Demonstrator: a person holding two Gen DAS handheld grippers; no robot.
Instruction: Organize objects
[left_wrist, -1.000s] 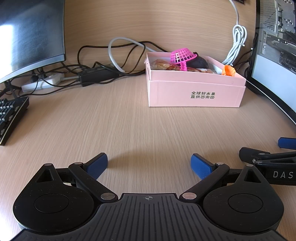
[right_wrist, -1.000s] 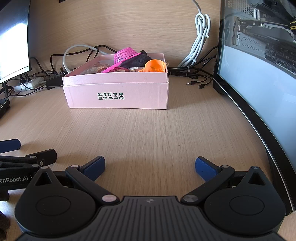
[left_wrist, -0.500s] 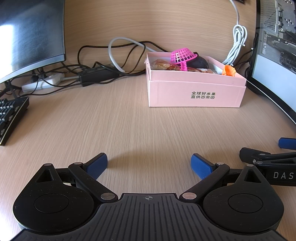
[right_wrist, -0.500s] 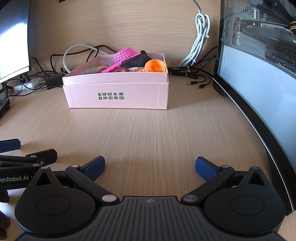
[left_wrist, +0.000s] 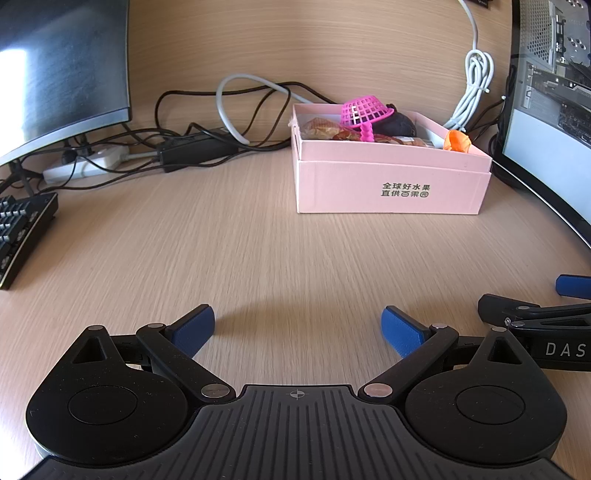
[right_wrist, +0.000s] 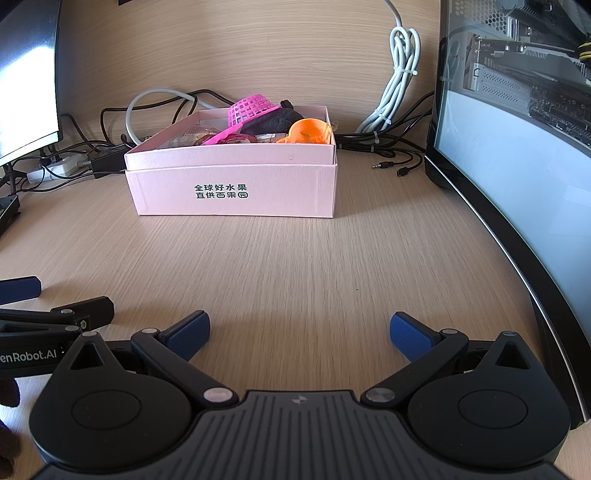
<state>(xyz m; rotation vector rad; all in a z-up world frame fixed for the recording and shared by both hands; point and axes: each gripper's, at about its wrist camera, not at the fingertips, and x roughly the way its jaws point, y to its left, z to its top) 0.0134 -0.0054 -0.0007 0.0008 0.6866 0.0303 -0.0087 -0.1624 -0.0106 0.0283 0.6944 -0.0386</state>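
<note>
Two hand-held grippers rest side by side low over a pale wood-grain bench, both aimed at a pink cardboard box (left_wrist: 391, 184) that sits well ahead of them toward the back wall. The left gripper (left_wrist: 298, 326) has its blue-padded fingers (left_wrist: 194, 328) spread wide with nothing between them; the right gripper (right_wrist: 300, 331) is spread just as wide and is also empty. Each appears at the edge of the other's view, so they sit close together and level, which reads as a rest pose rather than a reach.

The box is open at the top and holds the task's things together: a pink mesh basket (right_wrist: 248, 109) tipped on its side on top of the pile, a dark rounded object (right_wrist: 273, 121) behind it, an orange plastic cup (right_wrist: 309, 131) in the near right corner, and some wrapped snacks (left_wrist: 325, 127) toward the left. No loose objects lie on the bare bench in front of the box, so the sorting looks finished or nearly so.

A keyboard (left_wrist: 20, 232) sits far left, tangled cables (left_wrist: 207, 122) run along the back, and a glass-sided computer case (right_wrist: 524, 129) stands to the right
</note>
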